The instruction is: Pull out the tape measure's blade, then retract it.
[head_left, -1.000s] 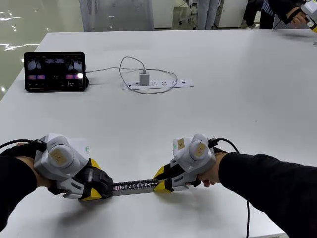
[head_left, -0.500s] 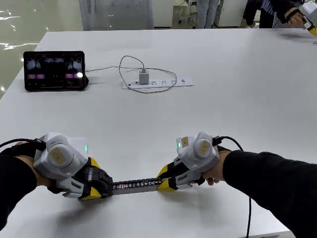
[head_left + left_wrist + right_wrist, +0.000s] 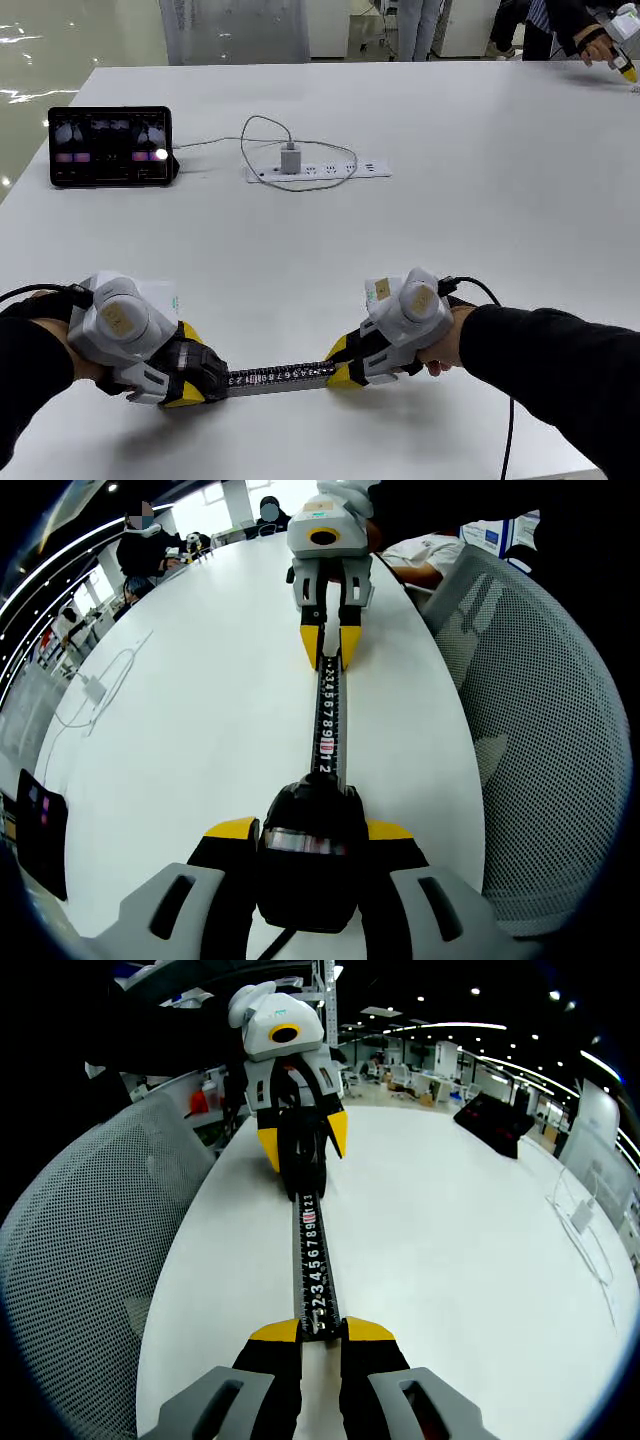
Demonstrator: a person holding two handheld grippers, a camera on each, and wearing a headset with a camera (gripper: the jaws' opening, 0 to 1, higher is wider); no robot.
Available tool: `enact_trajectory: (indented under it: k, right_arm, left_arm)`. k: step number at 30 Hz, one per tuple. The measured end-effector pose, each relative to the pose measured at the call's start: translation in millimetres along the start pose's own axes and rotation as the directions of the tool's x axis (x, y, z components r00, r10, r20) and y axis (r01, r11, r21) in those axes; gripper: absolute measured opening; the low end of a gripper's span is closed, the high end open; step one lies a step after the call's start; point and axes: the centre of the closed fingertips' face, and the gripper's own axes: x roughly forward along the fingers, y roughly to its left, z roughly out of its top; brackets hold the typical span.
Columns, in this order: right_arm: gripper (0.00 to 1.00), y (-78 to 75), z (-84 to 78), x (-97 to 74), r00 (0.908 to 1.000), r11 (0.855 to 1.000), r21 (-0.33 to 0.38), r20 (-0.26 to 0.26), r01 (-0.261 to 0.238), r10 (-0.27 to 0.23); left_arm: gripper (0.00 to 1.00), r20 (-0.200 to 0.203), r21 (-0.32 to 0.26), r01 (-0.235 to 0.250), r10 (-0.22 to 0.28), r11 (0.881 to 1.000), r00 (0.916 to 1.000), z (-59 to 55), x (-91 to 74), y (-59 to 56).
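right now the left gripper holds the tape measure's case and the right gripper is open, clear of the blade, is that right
Not quite. The right gripper is shut on the end of the blade, as the right gripper view shows. The left gripper does hold the case.

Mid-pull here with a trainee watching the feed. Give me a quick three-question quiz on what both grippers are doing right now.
1. True or false: the left gripper is shut on the black plastic tape measure case.
2. Where do the fingers of the right gripper pinch the black numbered blade? A) its free end B) its middle C) nowhere
3. Fill in: the drawn blade spans between both grippers above the white ____.
Key: 1 true; 2 A; 3 table.
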Motion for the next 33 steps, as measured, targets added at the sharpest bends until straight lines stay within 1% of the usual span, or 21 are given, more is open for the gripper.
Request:
enact_trajectory:
  k: [13,22,33]
  right_arm:
    - [0.10,-2.0,-6.3,-8.0,1.0000,1.000,0.008,-0.007,0.006,-0.006]
    - [0.10,-5.5,-14.9,-15.3,0.9998,1.000,0.015,-0.012,0.016,-0.015]
    - [0.10,-5.4,-21.9,-23.6,0.9996,0.999,0.025,-0.016,0.025,-0.025]
  left_arm:
    - [0.34,0.003,-0.003,0.000,0.000,1.000,1.0000,0.0,-0.5,-0.4]
    - [0.34,0.005,-0.006,-0.003,0.003,1.000,1.0000,0.7,-1.5,-1.3]
    - [0.34,0.005,-0.007,-0.003,0.003,1.000,1.0000,0.6,-1.6,-1.7]
